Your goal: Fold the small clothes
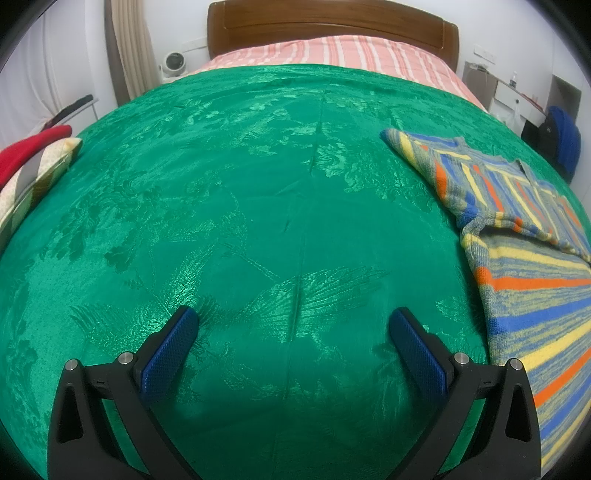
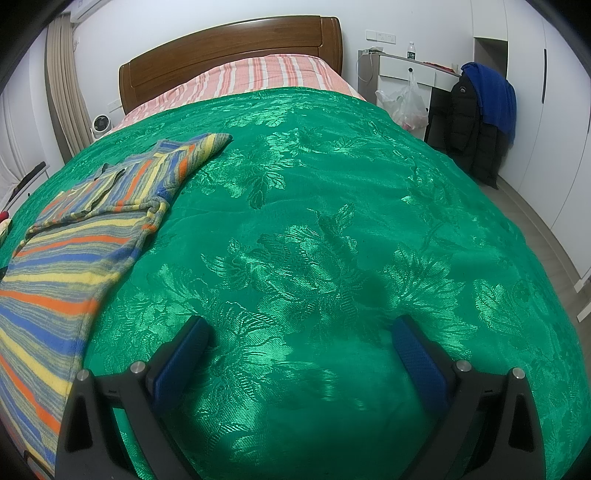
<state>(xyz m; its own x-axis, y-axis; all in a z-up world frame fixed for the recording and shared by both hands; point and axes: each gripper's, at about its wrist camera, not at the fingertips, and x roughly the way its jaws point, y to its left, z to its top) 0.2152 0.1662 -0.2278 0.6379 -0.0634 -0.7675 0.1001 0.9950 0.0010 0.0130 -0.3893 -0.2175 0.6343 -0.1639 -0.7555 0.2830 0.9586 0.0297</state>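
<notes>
A small knitted sweater with blue, yellow, orange and grey stripes lies flat on the green bedspread. It shows at the right of the left wrist view and at the left of the right wrist view, one sleeve stretched toward the headboard. My left gripper is open and empty, over bare bedspread left of the sweater. My right gripper is open and empty, over bare bedspread right of the sweater.
A pink striped sheet and a wooden headboard lie at the far end. A red cloth on a patterned pillow sits at the bed's left edge. A white desk, a plastic bag and hung jackets stand right of the bed.
</notes>
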